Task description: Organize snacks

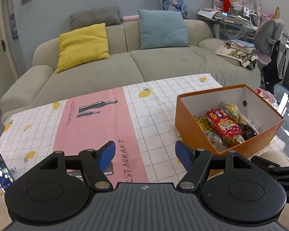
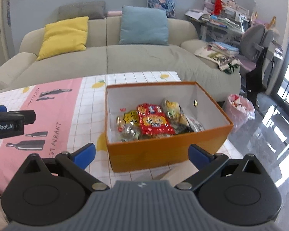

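Cloth (image 1: 98, 115), 9 to 12 o'clock of box (image 1: 198, 136): bare, passable. Box top: open; snacks (image 1: 227, 125) fill the floor, walls rise around them. Phone (image 1: 0, 171) at 8 o'clock, at the table's edge.

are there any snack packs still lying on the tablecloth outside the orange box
No, in the right wrist view the snack packs all sit inside the orange box, and the tablecloth around it shows none.
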The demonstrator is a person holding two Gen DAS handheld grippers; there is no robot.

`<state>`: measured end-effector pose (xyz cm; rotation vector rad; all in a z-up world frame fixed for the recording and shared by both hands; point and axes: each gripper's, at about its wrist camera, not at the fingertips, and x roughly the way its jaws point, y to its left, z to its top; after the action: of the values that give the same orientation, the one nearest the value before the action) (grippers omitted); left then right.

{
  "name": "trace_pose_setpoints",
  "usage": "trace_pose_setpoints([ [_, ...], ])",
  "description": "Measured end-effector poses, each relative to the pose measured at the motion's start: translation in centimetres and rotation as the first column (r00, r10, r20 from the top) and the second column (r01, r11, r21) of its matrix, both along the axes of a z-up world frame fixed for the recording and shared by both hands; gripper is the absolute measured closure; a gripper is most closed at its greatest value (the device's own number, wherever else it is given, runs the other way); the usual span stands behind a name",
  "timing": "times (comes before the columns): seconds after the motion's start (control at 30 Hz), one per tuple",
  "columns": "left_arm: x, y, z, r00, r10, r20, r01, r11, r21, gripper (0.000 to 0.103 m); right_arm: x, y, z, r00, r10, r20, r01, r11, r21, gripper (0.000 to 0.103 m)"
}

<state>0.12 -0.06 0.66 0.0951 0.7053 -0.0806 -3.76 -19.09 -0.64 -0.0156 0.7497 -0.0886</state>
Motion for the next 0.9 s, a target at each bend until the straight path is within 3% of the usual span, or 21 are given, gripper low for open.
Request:
trace_pose_setpoints([
  [0.9, 0.34, 0.39, -0.15, 0.999, 0.007, -0.036, -0.008, 1.0, -0.022, 0.02, -0.05, 0.31, 0.21, 1.0, -0.01, 0.02, 0.01, 1.0, -0.011, 0.003],
])
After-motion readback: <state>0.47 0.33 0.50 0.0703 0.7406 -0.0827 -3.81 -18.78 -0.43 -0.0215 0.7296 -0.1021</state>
